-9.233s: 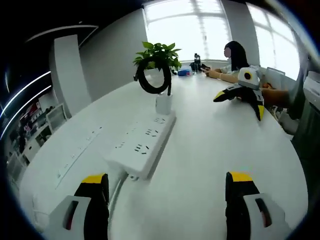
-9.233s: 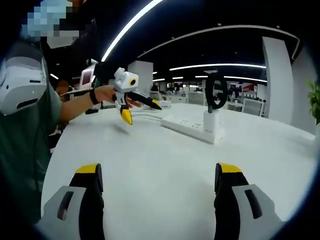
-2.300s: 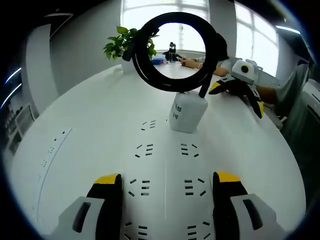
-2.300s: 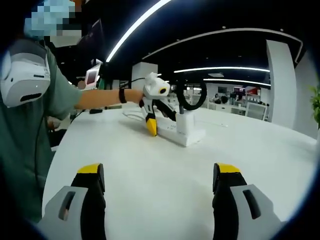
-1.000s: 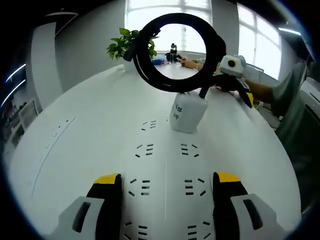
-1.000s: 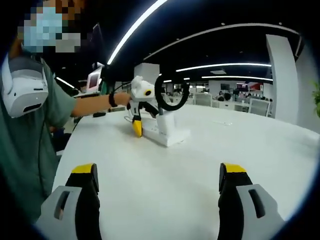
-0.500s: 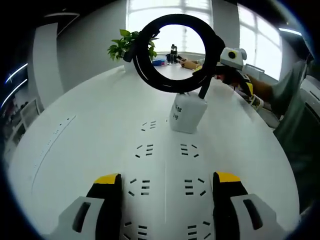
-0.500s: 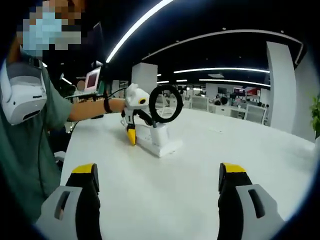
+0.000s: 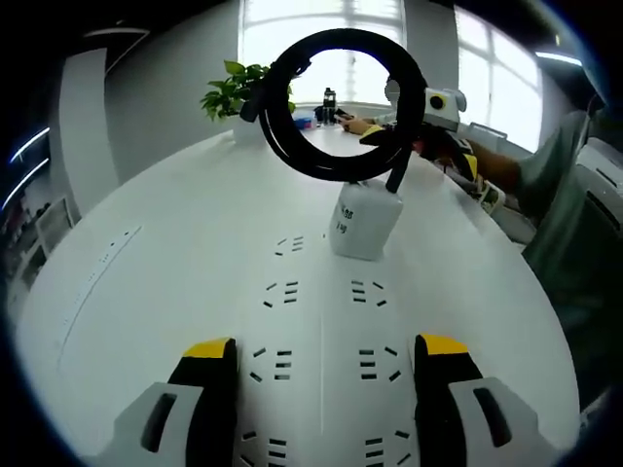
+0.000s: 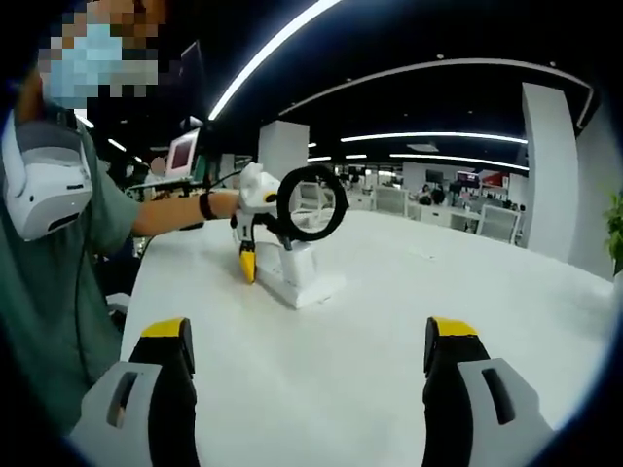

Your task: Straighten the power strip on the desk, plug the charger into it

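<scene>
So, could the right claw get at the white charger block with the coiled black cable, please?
Probably yes: bare white desk lies between the open right claw and the white charger block, though the left claw sits close beside it.

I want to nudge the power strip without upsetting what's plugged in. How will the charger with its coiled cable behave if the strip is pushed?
The charger stands upright in the power strip, so it will probably ride along with it. The black coiled cable rises well above the charger, so it looks top-heavy and may wobble. The coil holds its ring shape unsupported, so it seems fairly stiff.
</scene>
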Demonstrator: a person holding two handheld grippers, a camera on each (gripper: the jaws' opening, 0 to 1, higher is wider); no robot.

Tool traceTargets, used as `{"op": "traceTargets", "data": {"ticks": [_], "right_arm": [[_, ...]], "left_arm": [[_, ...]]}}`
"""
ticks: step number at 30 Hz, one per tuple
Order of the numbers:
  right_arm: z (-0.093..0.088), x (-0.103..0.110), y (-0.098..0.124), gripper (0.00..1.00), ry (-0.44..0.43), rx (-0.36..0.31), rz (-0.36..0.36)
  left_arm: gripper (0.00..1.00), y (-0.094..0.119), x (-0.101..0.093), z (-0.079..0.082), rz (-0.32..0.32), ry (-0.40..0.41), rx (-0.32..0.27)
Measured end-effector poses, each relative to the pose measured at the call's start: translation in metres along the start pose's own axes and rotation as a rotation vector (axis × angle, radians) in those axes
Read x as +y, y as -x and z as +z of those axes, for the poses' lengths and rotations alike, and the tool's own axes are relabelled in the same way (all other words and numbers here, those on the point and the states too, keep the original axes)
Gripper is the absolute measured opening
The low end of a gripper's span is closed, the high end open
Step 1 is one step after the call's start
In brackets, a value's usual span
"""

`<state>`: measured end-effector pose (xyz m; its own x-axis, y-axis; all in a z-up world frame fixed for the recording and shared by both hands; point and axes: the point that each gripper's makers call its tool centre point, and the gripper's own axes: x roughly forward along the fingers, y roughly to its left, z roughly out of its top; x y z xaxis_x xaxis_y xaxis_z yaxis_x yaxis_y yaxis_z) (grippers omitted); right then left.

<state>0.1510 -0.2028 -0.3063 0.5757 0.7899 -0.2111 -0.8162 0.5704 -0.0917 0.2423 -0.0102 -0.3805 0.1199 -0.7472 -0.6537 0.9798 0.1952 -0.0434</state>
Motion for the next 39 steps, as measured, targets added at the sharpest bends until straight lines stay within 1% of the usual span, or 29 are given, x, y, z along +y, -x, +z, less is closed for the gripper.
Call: {"op": "traceTargets", "data": {"ticks": [4, 11, 16, 22, 26, 29, 32, 39], "right_arm": [[-0.001, 0.003, -0.001, 0.97, 0.006, 0.006, 0.005], [-0.002, 0.007, -0.003, 0.97, 0.008, 0.004, 0.017], [-0.003, 0.008, -0.006, 0.96, 0.012, 0.01, 0.024], [-0.006, 0.009, -0.01, 0.96, 0.012, 0.015, 0.026], [-0.009, 0.014, -0.013, 0.96, 0.022, 0.034, 0.043], [-0.006, 0.017, -0.013, 0.96, 0.019, 0.021, 0.059], [-0.005, 0.017, -0.014, 0.96, 0.017, 0.019, 0.057], [-0.007, 0.017, -0.015, 0.96, 0.025, 0.032, 0.056]], "left_arm": [[0.75, 0.001, -0.006, -0.001, -0.014, -0.012, -0.002], [0.75, 0.001, -0.014, -0.004, -0.017, -0.016, 0.01], [0.75, 0.001, -0.02, -0.005, -0.023, -0.027, 0.0], [0.75, 0.002, -0.029, -0.006, -0.03, -0.034, 0.012], [0.75, 0.002, -0.032, -0.007, -0.029, -0.028, 0.007], [0.75, 0.002, -0.033, -0.007, -0.026, -0.024, 0.008], [0.75, 0.001, -0.035, -0.008, -0.023, -0.023, 0.015], [0.75, 0.002, -0.041, -0.009, -0.033, -0.03, 0.007]]}}
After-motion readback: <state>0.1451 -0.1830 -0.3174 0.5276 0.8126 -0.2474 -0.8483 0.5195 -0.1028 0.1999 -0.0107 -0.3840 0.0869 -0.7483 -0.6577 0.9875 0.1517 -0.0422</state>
